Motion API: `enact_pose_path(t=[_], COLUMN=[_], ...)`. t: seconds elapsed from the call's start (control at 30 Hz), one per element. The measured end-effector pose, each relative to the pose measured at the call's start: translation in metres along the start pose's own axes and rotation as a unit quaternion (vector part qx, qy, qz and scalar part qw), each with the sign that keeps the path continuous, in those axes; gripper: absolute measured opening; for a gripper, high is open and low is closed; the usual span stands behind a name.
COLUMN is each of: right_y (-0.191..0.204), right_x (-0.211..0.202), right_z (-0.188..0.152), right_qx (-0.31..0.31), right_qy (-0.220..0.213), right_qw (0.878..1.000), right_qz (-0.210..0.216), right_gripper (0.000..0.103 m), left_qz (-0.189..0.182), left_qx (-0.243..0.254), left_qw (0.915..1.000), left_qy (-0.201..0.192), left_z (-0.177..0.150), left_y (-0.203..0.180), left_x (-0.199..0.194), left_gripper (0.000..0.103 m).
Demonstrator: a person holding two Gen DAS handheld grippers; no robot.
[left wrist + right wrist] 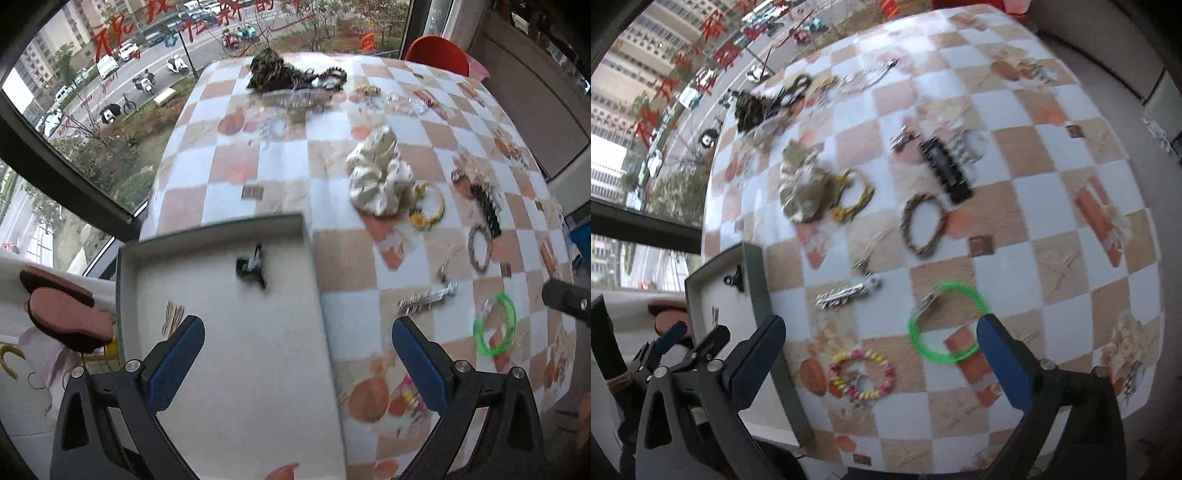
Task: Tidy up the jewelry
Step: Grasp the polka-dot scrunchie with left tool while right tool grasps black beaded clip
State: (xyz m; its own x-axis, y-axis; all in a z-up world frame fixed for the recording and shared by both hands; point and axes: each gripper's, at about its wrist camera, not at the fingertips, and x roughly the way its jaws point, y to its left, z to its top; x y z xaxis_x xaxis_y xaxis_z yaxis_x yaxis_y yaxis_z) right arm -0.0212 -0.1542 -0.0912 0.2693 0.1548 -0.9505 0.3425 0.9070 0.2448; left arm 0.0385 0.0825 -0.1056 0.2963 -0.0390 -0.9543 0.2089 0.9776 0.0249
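Note:
A grey tray [308, 258] [755, 280] lies at the table's left edge with a small black clip [253, 264] [735, 277] and a pale hairpin [173, 317] in it. My left gripper [298, 332] hangs open above the tray's right rim, nothing between its blue pads. My right gripper [881, 332] is open too, above the table near a green bangle [947, 323] [495, 325] and a pink and yellow bead bracelet [862, 376]. A silver leaf hair clip [844, 295] [428, 297] lies between tray and bangle. The left gripper [670, 341] shows at the right wrist view's lower left.
Spread over the checked table [280, 162] are a cream scrunchie [380, 173], a yellow flower tie [428, 206], a braided ring [923, 225], a black barrette [945, 170] and a dark pile of pieces [273, 74] at the far edge. A window runs along the left; a red chair [436, 51] stands behind.

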Motion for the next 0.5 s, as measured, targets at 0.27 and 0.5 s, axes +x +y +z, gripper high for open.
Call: enact_pose_path(t=[0.27, 0.5], right_y=[-0.021, -0.036], right_x=[0.014, 0.034], right_z=[0.033, 0.071], right_qx=[-0.032, -0.048], right_qy=[0.034, 0.054], right_qw=[0.999, 0.996], right_qz=[-0.028, -0.049], right_gripper=[0.103, 0.103], left_qz=[-0.025, -0.039], left_qx=[-0.040, -0.073], left_qw=[0.9989, 0.9964], left_qy=[0.007, 0.021], left_z=[0.044, 0.086], left_y=[-0.018, -0.038], left_x=[0.010, 0.039], left_gripper=[0.103, 0.103])
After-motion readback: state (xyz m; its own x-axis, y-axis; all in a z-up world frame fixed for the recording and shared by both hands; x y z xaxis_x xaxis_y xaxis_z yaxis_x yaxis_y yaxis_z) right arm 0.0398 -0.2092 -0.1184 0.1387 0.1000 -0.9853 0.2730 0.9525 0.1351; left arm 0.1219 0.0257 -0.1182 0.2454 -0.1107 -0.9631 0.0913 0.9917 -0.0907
